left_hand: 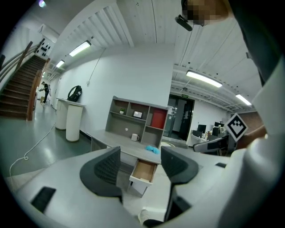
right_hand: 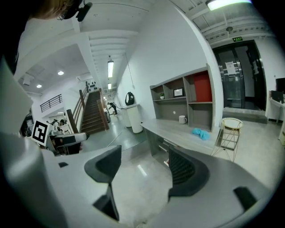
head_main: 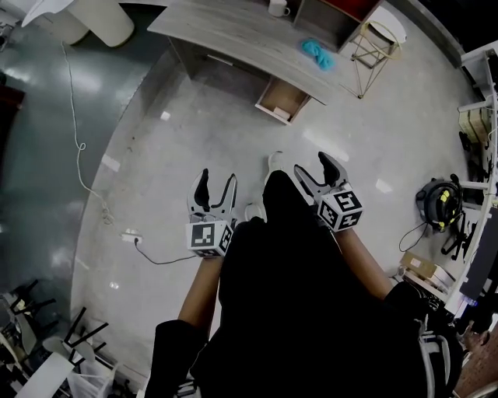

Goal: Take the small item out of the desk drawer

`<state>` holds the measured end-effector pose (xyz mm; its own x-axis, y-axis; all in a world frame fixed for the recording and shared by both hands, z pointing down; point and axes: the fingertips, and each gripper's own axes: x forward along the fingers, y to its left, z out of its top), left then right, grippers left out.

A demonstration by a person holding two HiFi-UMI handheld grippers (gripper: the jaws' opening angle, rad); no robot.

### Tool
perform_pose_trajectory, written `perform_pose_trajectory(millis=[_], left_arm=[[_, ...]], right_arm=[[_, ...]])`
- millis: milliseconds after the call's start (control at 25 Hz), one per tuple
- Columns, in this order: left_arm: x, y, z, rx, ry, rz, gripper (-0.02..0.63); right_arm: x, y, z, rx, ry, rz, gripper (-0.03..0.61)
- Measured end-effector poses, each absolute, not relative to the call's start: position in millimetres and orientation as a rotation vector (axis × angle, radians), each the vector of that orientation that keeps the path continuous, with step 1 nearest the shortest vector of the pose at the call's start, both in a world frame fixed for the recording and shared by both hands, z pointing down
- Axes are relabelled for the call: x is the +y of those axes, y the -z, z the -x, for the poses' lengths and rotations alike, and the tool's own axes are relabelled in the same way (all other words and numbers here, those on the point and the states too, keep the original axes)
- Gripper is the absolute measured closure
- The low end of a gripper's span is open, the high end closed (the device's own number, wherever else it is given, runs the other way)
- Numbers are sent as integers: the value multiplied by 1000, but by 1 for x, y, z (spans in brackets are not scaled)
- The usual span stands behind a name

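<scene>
A grey desk [head_main: 233, 31] stands a few steps ahead, its wooden drawer [head_main: 282, 101] pulled open. I cannot see anything inside the drawer [left_hand: 144, 171] from here. My left gripper [head_main: 215, 189] is held at waist height, open and empty. My right gripper [head_main: 316, 165] is beside it, also open and empty. In the left gripper view the jaws of that gripper [left_hand: 139, 165] frame the drawer. In the right gripper view the jaws of the other gripper [right_hand: 143, 167] point at bare floor in front of the desk [right_hand: 178, 129].
A white mug [head_main: 278, 8] and a blue cloth [head_main: 318, 54] lie on the desk top. A wire-frame stool [head_main: 377, 43] stands right of the desk. A white cable [head_main: 82, 148] trails over the floor at left. Shelving [head_main: 478, 109] and a vacuum [head_main: 440, 202] stand at right.
</scene>
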<state>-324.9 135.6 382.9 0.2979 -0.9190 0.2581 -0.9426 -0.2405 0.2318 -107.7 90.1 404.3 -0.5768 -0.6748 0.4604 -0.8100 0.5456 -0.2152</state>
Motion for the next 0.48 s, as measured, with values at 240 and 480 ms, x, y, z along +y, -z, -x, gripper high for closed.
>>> perform_pose_trajectory(millis=[240,480], left_arm=[[78,-396,310,-1619,-175,-2224,351],[5,-416,298,-1592,-253,-2169,352]], right_arm=[[25,-407,96,-2482,-613,-1284,261],[-36,-422,69,-2457,-697,-1310,262]])
